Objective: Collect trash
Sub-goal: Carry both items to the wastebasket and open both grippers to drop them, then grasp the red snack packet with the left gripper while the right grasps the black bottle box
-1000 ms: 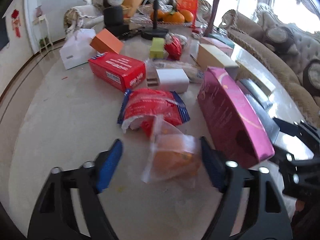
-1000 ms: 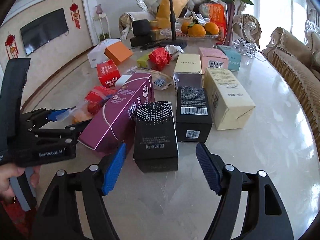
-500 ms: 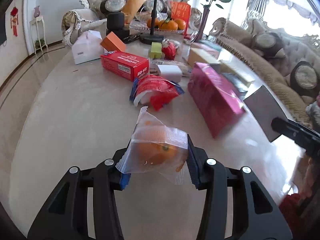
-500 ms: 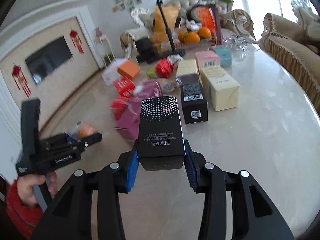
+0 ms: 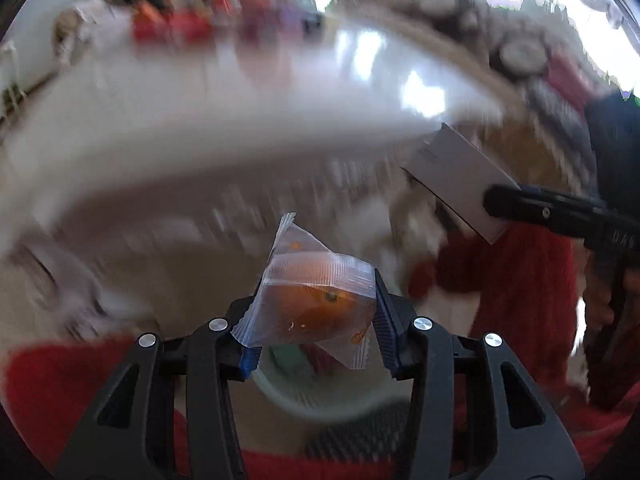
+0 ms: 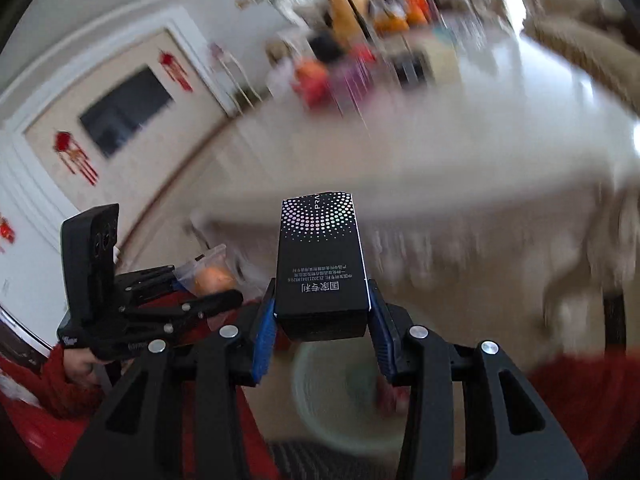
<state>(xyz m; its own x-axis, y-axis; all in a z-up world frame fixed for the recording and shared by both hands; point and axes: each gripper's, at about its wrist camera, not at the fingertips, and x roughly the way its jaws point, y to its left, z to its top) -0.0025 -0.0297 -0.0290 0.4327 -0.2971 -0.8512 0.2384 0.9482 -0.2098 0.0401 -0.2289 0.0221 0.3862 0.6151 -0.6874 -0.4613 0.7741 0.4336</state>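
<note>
My left gripper (image 5: 316,332) is shut on a clear plastic bag with an orange (image 5: 316,300) inside, held off the table's near edge. Below it lies a pale round bin (image 5: 320,396) on the floor. My right gripper (image 6: 322,328) is shut on a black box with a dotted pattern (image 6: 322,264), also over the pale bin (image 6: 340,392). In the left wrist view the black box (image 5: 456,180) shows at the right in the other gripper. The right wrist view shows the left gripper (image 6: 208,284) with the bagged orange (image 6: 212,276) at the lower left.
The marble table (image 6: 460,136) with several boxes and wrappers is blurred behind both grippers. A person's red sleeves (image 5: 520,280) and hand (image 6: 82,364) are close by. A dark mat (image 6: 332,460) lies under the bin. A sofa (image 6: 580,40) stands at the right.
Both grippers closed on their items, lifted them and swung back off the table to above the bin. The table now lies far behind and blurred.
</note>
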